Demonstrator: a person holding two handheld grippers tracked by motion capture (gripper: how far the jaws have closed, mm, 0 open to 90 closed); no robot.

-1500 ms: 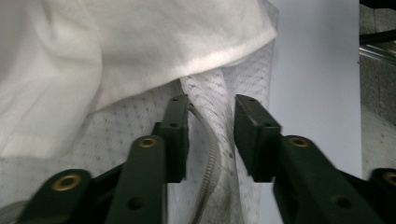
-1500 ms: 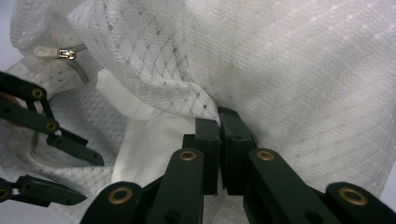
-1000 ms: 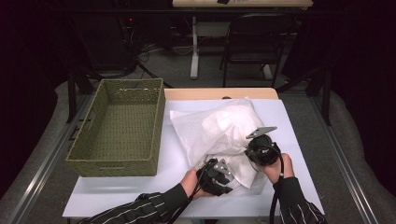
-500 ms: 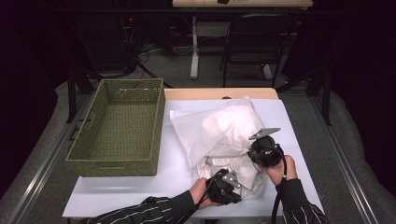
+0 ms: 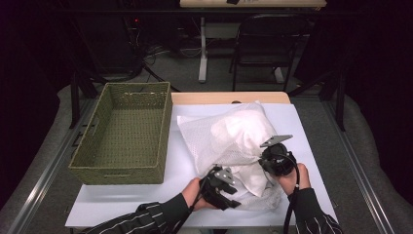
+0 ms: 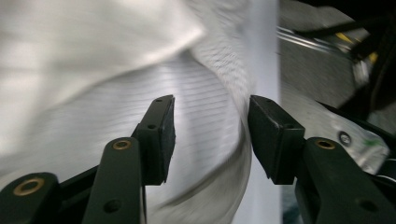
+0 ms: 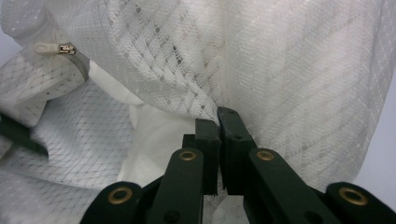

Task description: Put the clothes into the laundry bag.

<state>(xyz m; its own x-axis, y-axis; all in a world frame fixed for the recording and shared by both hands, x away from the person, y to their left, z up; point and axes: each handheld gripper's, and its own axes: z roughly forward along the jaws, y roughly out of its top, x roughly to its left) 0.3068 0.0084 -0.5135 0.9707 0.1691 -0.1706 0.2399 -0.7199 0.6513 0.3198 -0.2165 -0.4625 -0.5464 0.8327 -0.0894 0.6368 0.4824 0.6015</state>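
A white mesh laundry bag lies on the white table, stuffed with white cloth. My right gripper is at the bag's near right side, shut on a fold of the mesh bag in the right gripper view. There a zipper pull shows at upper left, and white cloth bulges from the opening. My left gripper sits at the bag's near end. In its own view the left gripper stands open, with blurred mesh fabric between the jaws.
An empty green woven basket stands at the table's left half. The table's front edge is right under both hands. A dark chair and a desk leg stand on the floor beyond the table.
My left gripper has shifted along the bag's near end, toward the table's front edge, and the mesh there has been dragged nearer. The right gripper has kept its hold in place.
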